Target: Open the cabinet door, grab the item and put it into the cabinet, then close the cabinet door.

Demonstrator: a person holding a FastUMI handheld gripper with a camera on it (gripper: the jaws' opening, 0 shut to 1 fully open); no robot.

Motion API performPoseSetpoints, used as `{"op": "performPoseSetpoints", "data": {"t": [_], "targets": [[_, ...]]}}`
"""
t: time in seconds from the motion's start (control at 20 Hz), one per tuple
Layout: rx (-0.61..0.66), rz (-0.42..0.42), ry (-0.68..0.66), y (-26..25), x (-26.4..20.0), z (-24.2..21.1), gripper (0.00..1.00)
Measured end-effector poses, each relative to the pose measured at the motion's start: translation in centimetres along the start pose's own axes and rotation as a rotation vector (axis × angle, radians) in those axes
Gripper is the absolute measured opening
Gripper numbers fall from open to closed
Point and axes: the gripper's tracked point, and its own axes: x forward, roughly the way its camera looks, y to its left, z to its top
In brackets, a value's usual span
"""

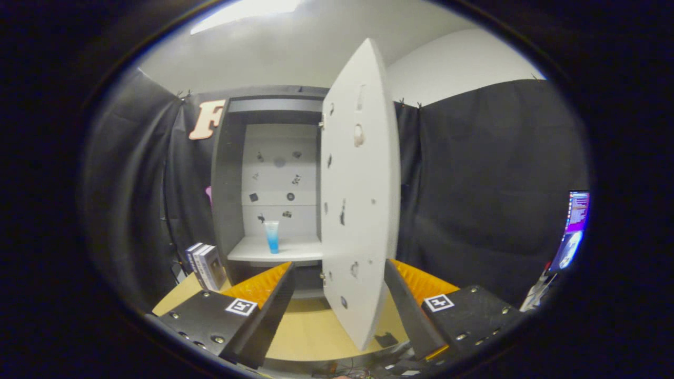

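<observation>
A: Where does the item stand now?

B: The blue tube is upright on the cabinet's white shelf, toward its left half, well inside the cabinet. I judge the placing step done: it stands free, nothing touching it, set far enough in that the door can swing past.

A: And the claw?

B: The claw is spread wide and grips nothing. The cabinet door hangs open toward us, and its lower part comes between the two fingers, though neither finger presses on it as far as I can tell (the right finger sits very near the door's right face, and I cannot say whether it touches).

A: Why hold it there?

B: My guess is the door is bracketed this way so a sideways push from the right finger can swing it leftward onto the opening. The hinges are along the door's left edge, against the cabinet's right wall, so the free edge is the near one.

A: Anything in the way?

B: Some books stand on the bench just left of the cabinet's foot, clear of the door's arc. A lit screen sits far right, well apart.

A: Risk?

B: The door could slip off the finger mid-swing and stay ajar.
</observation>
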Motion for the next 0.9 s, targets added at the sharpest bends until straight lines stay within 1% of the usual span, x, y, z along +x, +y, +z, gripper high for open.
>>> {"op": "performPoseSetpoints", "data": {"t": [0.2, 0.3, 0.5, 0.6, 0.65, 0.7, 0.9], "targets": [[0.006, -0.013, 0.02, -6.7, 2.2, -0.5, 1.0], [0.018, 0.009, 0.051, -8.8, 3.8, -1.6, 0.99], [0.021, 0.09, 0.07, -9.5, 8.0, -2.4, 1.0], [0.04, 0.155, 0.068, -8.1, 8.9, -2.1, 1.0], [0.048, 0.163, 0.069, -7.8, 9.1, -2.1, 1.0], [0.05, 0.179, 0.072, -7.6, 9.6, -2.3, 0.97], [0.084, 0.27, 0.084, -6.3, 9.4, -2.7, 0.97]]}}
